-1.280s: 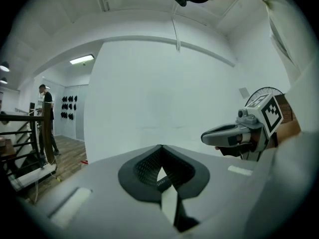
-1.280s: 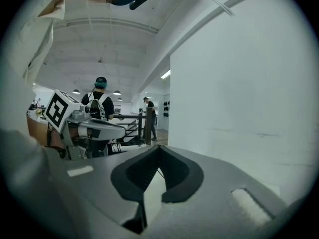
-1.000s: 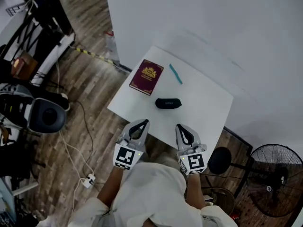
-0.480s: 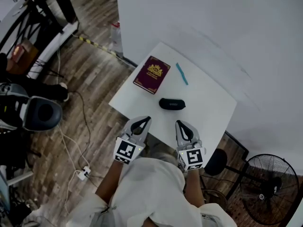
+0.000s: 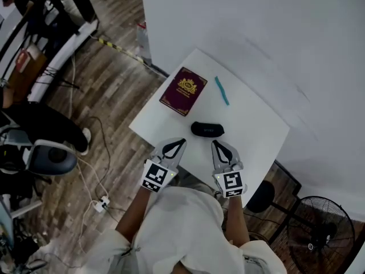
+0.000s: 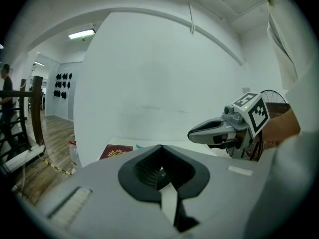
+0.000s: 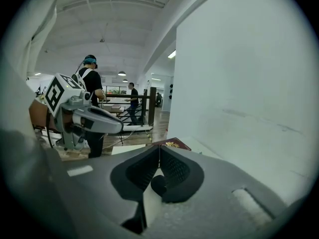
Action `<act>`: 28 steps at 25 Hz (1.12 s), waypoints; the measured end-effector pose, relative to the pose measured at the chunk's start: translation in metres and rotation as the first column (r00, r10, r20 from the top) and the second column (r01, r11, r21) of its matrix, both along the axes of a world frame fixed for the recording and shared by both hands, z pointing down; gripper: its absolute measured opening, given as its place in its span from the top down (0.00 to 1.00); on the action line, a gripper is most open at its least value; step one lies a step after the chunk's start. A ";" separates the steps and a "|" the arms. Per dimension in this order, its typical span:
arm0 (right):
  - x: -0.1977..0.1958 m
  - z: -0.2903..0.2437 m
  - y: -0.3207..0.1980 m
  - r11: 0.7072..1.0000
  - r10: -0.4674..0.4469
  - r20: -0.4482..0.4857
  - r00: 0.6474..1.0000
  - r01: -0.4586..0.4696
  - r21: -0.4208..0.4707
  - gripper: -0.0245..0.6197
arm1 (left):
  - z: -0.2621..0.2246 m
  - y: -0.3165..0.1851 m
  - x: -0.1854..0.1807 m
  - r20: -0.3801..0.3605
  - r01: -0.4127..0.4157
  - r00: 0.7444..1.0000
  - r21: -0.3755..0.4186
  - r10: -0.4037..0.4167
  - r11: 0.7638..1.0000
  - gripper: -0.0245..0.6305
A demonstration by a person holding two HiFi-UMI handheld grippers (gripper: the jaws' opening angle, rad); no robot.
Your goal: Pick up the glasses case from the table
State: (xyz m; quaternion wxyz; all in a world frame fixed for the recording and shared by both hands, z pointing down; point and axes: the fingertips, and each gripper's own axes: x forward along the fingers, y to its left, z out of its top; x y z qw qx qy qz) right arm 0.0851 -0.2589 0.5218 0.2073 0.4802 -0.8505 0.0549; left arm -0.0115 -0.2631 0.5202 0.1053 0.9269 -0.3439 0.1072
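The black glasses case (image 5: pixel 207 129) lies on the small white table (image 5: pixel 251 136), near its front half. Both grippers hover just short of it, over the table's near edge. My left gripper (image 5: pixel 182 141) is shut, tips meeting, a little left of the case. My right gripper (image 5: pixel 215 143) is shut too, a little to the case's right and nearer me. Through the left gripper's closed jaws (image 6: pixel 160 146) a dark bit of the case (image 6: pixel 160 174) shows. The right gripper view shows its closed tips (image 7: pixel 159 147) and one rounded end of the case (image 7: pixel 158 184) below them.
A maroon passport (image 5: pixel 183 90) and a teal pen (image 5: pixel 221 90) lie on the table's far half. A white wall (image 5: pixel 256 27) stands behind the table. A fan (image 5: pixel 318 237) and a dark stool (image 5: pixel 258 196) are at the right, cables (image 5: pixel 102 201) on the wood floor at the left.
Both grippers have moved forward and down toward the glasses case, from off the table's near edge to over it. Their jaws stayed shut. The case, passport and pen have not moved.
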 end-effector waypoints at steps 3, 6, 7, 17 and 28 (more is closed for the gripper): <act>0.006 0.017 -0.008 0.999 -0.021 -0.019 1.000 0.020 -0.032 0.94 | 0.012 -0.007 0.010 0.019 -0.008 1.000 -0.026 0.008 1.000 0.93; 0.012 0.034 -0.018 0.997 -0.038 -0.026 0.999 0.036 -0.063 0.94 | 0.023 -0.017 0.020 0.033 -0.008 0.999 -0.051 0.009 0.999 0.93; 0.014 0.039 -0.021 0.996 -0.045 -0.030 0.999 0.042 -0.074 0.94 | 0.027 -0.020 0.023 0.037 -0.006 0.999 -0.060 0.008 0.998 0.93; 0.024 0.087 -0.037 0.979 -0.141 -0.104 0.985 0.124 -0.161 0.90 | 0.064 -0.037 0.048 0.081 -0.011 0.996 -0.141 0.023 0.990 0.93; 0.019 0.141 -0.045 0.919 -0.319 -0.217 0.923 0.244 -0.310 0.70 | 0.101 -0.044 0.058 0.115 -0.007 0.993 -0.220 0.033 0.975 0.93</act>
